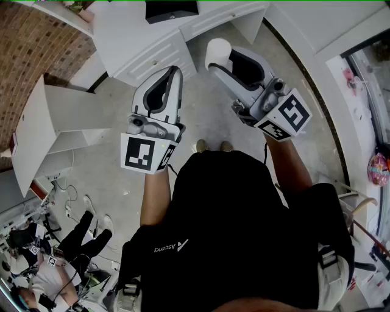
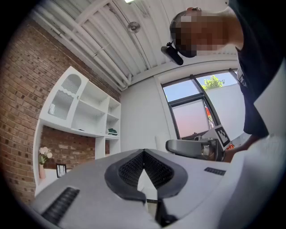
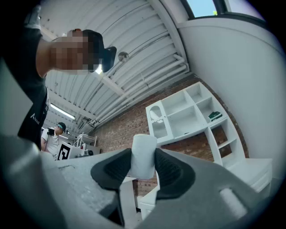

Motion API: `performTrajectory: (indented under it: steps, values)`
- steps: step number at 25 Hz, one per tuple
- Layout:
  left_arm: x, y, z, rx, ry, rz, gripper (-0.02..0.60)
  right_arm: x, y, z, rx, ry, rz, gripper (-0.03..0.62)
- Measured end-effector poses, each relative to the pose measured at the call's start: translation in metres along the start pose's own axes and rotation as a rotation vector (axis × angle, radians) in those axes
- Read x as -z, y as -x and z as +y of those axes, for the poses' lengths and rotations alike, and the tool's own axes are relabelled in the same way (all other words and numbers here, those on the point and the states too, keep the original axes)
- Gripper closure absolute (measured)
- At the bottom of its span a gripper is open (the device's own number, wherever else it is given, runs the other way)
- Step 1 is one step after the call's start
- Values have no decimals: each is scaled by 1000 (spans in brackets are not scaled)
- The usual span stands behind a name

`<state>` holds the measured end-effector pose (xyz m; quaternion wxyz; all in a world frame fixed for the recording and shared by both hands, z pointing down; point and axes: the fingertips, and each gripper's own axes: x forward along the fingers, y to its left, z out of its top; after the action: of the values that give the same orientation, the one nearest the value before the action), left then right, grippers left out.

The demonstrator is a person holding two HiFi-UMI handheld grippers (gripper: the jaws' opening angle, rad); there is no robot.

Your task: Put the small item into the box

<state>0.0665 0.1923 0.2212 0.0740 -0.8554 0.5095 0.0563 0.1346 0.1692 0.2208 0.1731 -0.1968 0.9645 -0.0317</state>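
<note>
My right gripper (image 1: pixel 226 61) is shut on a small white cylinder (image 1: pixel 217 52), held up in front of my chest. In the right gripper view the white cylinder (image 3: pixel 143 156) stands upright, pinched between the two dark pads (image 3: pixel 117 167), its top poking above them. My left gripper (image 1: pixel 175 73) is level with it on the left, jaws together and nothing between them. In the left gripper view the left gripper (image 2: pixel 144 153) has its tips touching, and the right gripper (image 2: pixel 193 147) shows beyond it. No box is in view.
White drawer cabinets (image 1: pixel 149 52) stand ahead on the grey floor, with a white shelf unit (image 1: pixel 58 122) by the brick wall at left. A black object (image 1: pixel 172 10) sits on the cabinet top. Other people (image 1: pixel 55 262) are at the lower left.
</note>
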Motion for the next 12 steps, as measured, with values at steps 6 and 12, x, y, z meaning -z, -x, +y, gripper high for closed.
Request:
performTrajectory:
  steps: [6,12]
  values:
    - [1,-6,-2,4,1,5,583,-1,1,-6,-5,-26,-2,427]
    - [3,-12,-7,-7,-6,5,583,-3,10,-12,-7,-28,-3,427]
